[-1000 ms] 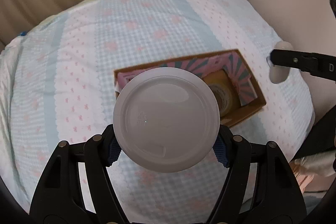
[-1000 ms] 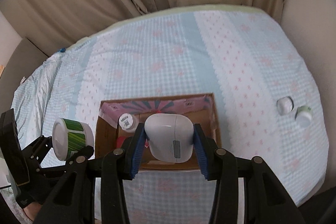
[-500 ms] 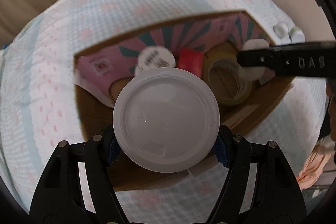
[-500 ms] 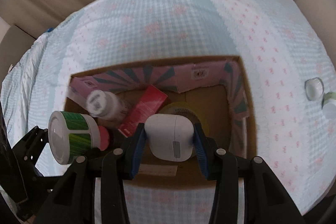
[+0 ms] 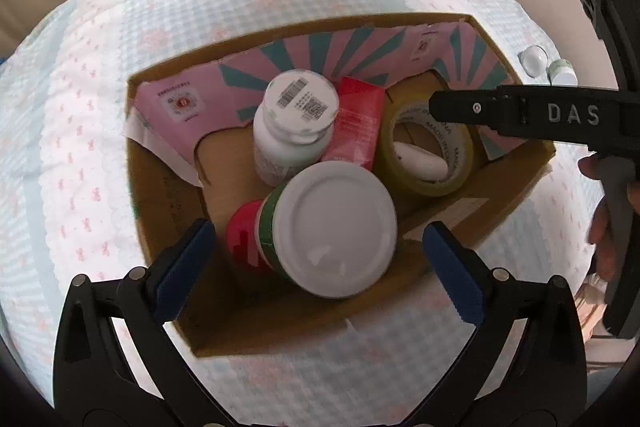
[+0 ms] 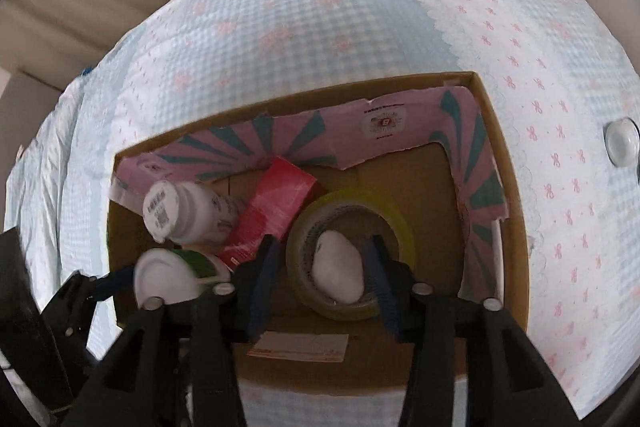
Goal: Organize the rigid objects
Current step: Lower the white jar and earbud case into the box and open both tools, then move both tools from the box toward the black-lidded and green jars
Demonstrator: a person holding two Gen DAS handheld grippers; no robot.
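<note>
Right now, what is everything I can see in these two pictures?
box: 1, brown cardboard with a pink and teal liner, on the cloth
jar: 1, white lid, green label, lying in the box, between the open left jaws
red tub: 1, behind the jar
bottle: 1, white, barcode on its cap, in the box
carton: 1, red, leaning beside the bottle
tape: 1, yellowish roll, in the box
mouse: 1, white, inside the roll
small containers: 2, whitish, on the cloth right of the box
cloth: 1, blue check with pink print
left gripper: 1, black, just opened
right gripper: 1, black, opening around the mouse
</note>
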